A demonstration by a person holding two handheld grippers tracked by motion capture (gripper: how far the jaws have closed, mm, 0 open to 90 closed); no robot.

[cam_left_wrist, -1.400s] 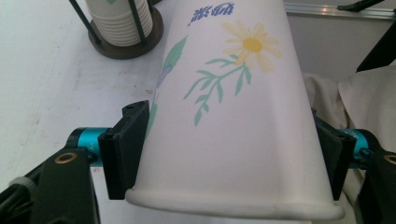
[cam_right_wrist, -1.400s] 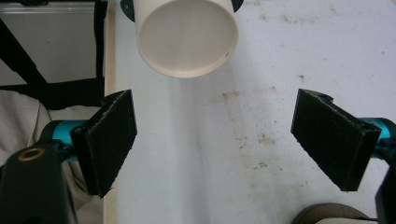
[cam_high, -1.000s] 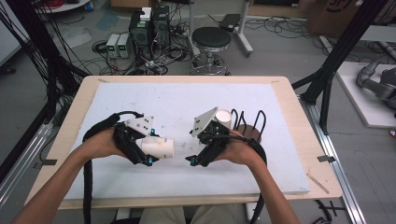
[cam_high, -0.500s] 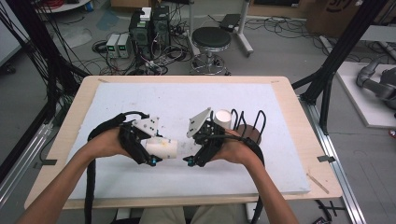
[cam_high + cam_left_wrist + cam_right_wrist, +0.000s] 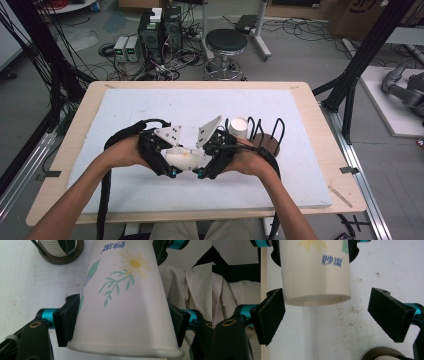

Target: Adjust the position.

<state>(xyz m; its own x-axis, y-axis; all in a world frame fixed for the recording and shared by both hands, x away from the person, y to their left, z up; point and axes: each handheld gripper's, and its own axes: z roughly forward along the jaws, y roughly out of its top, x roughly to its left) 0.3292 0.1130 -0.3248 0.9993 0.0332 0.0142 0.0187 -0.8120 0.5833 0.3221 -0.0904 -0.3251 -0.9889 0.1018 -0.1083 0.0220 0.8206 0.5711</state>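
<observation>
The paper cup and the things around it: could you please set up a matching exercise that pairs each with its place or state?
Things:
1. paper cup
2. left gripper
3. right gripper
4. stack of cups

States:
A. jaws open, spread to either side of the cup's narrow end
B. upright in the black wire holder
C. lying level between the two grippers, printed with a daisy
D. jaws shut on the cup near its wide rim

Pairs: 1-C, 2-D, 3-A, 4-B
</observation>
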